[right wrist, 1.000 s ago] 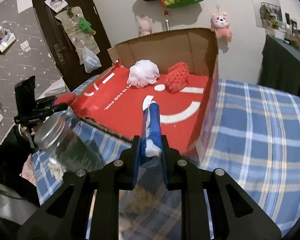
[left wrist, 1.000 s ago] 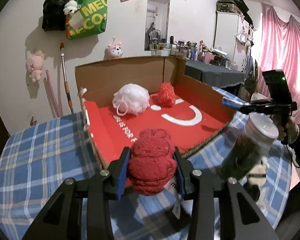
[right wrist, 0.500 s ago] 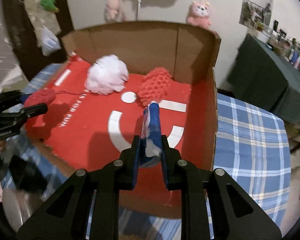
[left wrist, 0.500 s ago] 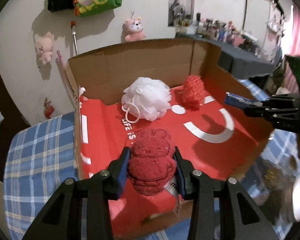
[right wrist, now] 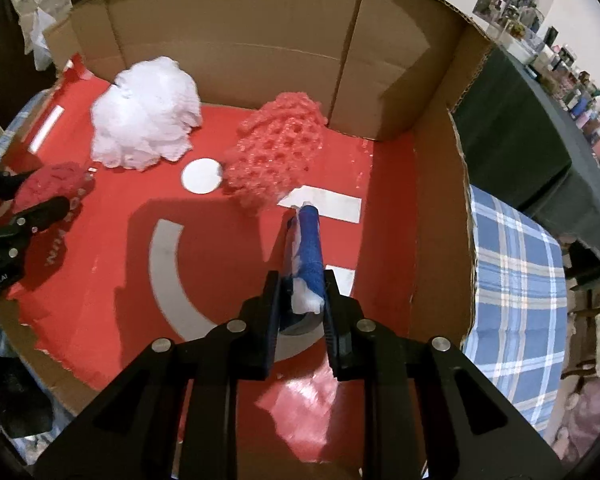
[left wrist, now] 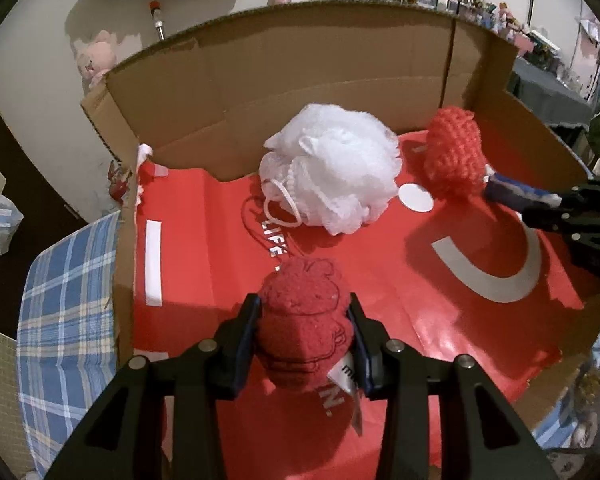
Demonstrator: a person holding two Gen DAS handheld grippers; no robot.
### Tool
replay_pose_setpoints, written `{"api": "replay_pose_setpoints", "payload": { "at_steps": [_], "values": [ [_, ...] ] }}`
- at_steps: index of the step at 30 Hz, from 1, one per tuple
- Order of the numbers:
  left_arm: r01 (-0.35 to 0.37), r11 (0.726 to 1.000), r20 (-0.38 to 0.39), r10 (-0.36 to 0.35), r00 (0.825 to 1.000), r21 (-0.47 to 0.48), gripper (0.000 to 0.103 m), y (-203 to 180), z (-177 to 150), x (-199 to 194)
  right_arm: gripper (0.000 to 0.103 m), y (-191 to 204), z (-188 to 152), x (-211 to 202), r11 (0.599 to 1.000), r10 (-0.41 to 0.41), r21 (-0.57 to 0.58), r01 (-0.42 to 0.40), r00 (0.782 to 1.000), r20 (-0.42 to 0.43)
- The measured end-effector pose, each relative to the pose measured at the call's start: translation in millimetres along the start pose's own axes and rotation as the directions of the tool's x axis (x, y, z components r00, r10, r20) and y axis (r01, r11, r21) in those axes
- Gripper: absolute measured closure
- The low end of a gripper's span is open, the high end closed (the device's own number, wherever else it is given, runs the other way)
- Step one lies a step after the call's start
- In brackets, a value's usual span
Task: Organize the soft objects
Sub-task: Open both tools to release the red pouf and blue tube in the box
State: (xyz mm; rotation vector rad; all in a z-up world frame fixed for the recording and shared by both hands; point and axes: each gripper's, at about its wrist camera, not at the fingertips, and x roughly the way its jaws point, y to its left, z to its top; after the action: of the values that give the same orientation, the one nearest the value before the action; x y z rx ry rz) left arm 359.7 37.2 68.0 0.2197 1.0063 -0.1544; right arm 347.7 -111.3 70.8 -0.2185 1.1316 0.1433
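Observation:
My left gripper (left wrist: 304,336) is shut on a dark red plush toy (left wrist: 304,320) with a white label, held over the near left of the open cardboard box (left wrist: 284,72). My right gripper (right wrist: 302,296) is shut on a blue and white soft object (right wrist: 307,256), held over the box's red floor on the right side. A white mesh bath pouf (left wrist: 332,168) and a red crocheted ball (left wrist: 454,156) lie at the back of the box. In the right wrist view the pouf (right wrist: 146,114), the red ball (right wrist: 278,152) and the left gripper's plush toy (right wrist: 54,186) show.
The box (right wrist: 440,220) has tall walls at back and right, and low torn edges in front. It stands on a blue plaid cloth (left wrist: 68,292), also in the right wrist view (right wrist: 516,304). A dark table (right wrist: 512,148) stands to the right.
Both grippers have moved forward over the box with their loads. The box and its contents look nearer and lower in both views. The jar at the front edge has dropped out of sight.

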Motion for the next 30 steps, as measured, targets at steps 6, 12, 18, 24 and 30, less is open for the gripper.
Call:
{"api": "replay_pose_setpoints", "payload": {
  "at_steps": [6,12,18,24,30],
  "values": [
    [-0.011,1.000,-0.017,0.011,1.000,0.000,0.058,1.1,-0.7,8.6,0.084,-2.5,2.1,13.1,1.000,-0.020,-0.021,0.020,0.999,-0.029],
    [-0.009,1.000,-0.020,0.008,1.000,-0.002,0.057,1.8,-1.5,9.6,0.084,0.5,-0.7,20.3,0.996,-0.044,-0.078,0.039,0.998,-0.055],
    [-0.010,1.000,-0.005,0.010,1.000,0.000,0.042,2.5,-0.8,10.4,0.083,2.3,-1.8,23.7,0.994,-0.058,-0.100,0.052,0.997,-0.053],
    [0.009,1.000,0.034,-0.009,0.999,0.016,0.035,-4.4,-0.8,2.0,0.048,7.2,-5.6,16.2,0.990,-0.059,-0.126,0.056,0.998,-0.026],
    [0.014,1.000,0.102,-0.016,0.995,0.018,0.025,-12.6,-3.2,-20.7,0.046,20.0,-8.6,-2.3,0.985,-0.065,-0.157,0.070,0.997,0.035]
  ]
}}
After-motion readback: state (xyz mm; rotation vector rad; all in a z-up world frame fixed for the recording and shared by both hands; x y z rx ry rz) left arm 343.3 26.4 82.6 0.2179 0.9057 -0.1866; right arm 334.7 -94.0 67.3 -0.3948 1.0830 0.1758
